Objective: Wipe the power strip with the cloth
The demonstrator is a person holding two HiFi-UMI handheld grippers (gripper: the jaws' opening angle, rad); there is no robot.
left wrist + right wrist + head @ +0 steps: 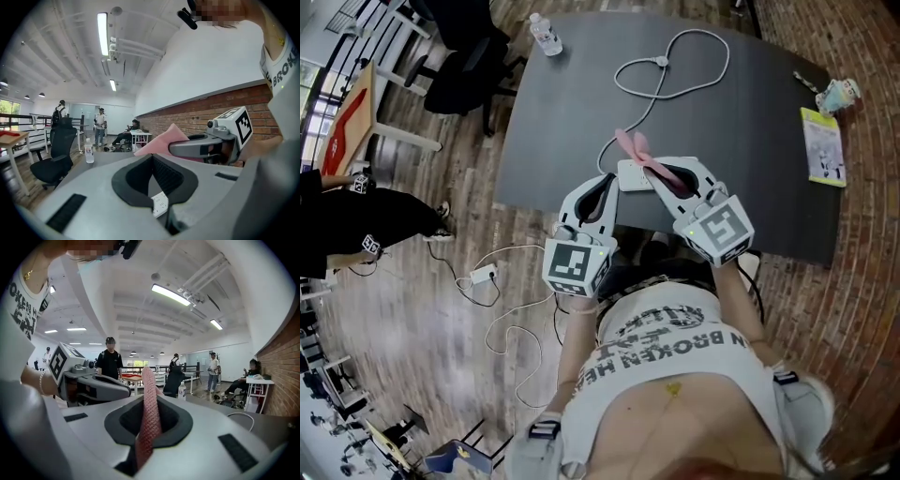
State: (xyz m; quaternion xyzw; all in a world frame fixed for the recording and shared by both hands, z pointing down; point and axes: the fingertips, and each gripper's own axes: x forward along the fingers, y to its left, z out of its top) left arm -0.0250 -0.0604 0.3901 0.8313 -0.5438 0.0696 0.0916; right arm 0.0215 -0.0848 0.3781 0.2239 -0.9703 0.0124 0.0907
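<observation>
White T-shirt (675,347), black block lettering across the front. Left gripper (609,183) and right gripper (675,178): light grey shells, black jaw linings, each carrying a white cube (574,264) with black square markers, with a small green light.

White power strip (634,176), pink cloth (633,145) — both gripped

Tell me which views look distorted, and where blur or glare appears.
Head view: strong fisheye, the table edges curve; the floor at lower left is smeared. Left gripper view: black rounded corners, ceiling lamp glares white. Right gripper view: same corners; cloth softens near the lens.
</observation>
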